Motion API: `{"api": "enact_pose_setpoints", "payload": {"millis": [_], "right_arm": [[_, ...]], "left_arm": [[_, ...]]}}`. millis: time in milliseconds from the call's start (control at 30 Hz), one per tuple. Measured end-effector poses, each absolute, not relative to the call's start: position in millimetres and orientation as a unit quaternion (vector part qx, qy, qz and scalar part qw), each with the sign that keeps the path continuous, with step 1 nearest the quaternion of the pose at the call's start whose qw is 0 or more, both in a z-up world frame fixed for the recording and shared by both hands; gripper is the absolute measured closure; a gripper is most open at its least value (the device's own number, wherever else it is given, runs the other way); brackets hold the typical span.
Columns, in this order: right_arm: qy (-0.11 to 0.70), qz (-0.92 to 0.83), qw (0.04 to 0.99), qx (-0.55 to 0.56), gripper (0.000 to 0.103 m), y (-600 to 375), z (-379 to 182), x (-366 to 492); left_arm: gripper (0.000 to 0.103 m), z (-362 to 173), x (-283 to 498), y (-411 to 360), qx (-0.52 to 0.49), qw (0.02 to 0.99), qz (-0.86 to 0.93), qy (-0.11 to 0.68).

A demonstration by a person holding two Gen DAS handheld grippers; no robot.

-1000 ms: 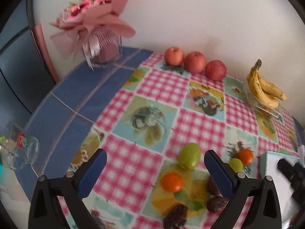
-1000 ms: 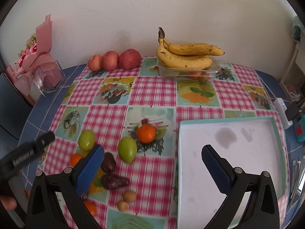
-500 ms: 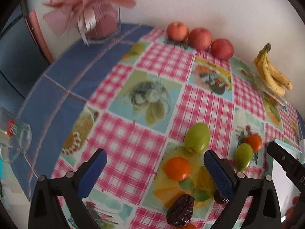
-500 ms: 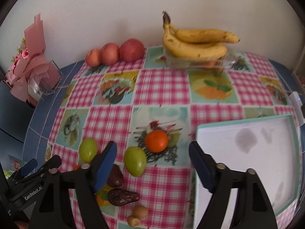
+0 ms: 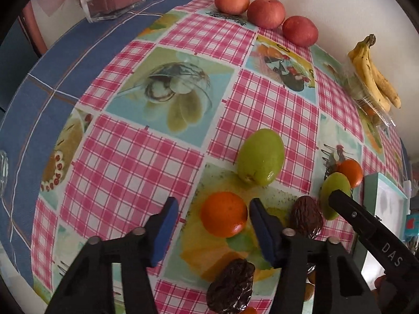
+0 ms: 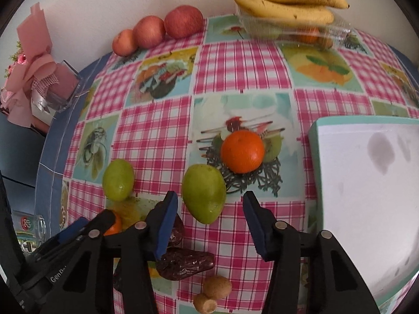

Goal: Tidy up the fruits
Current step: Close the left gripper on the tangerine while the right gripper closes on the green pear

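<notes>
Left wrist view: our left tongs are spread, blue pads either side of a round orange tangerine on the pink-checked counter; pads near it, contact not clear. An oval green fruit sits just beyond, a wrinkled dark-brown date lies below the tongs, a second date to the right.

Right wrist view: our right tongs are also released, straddling a second oval green fruit; gaps visible on both sides. A second round orange tangerine sits just behind it. To the right, the white tray with teal rim lies flat on the counter.

Along the back wall: three red apples in a row, then a yellow banana bunch on a clear plastic box.
</notes>
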State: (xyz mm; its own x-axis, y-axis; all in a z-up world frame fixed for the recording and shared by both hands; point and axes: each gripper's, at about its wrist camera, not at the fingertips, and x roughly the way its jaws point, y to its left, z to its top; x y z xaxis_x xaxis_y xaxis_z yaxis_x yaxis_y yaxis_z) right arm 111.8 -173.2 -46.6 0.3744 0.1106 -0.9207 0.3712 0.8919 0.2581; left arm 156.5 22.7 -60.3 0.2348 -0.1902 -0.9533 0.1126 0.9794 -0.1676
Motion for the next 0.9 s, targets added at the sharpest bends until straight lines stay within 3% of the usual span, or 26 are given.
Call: {"api": "enact_pose_setpoints", "payload": {"millis": [333, 467, 567, 900], "right_arm": [[0.555, -0.074, 0.795, 0.235, 0.055, -173.9, -58.9, 118.6], [0.555, -0.074, 0.794, 0.238, 0.055, -173.3, -60.7, 123.8], [0.557, -0.072, 0.793, 0.237, 0.062, -170.9, -62.8, 127.1], [0.546, -0.069, 0.801, 0.238, 0.062, -170.5, -56.4, 118.6]], "left_arm": [[0.064, -61.4, 157.4, 21.3, -0.053, 0.781, -0.109, 0.613], [0.064, -62.0, 158.8, 19.3, -0.051, 0.781, -0.109, 0.613], [0.064, -61.8, 158.4, 19.1, -0.05, 0.781, -0.108, 0.613], [0.065, -48.2, 153.4, 26.5, -0.061, 0.791, -0.107, 0.599]]}}
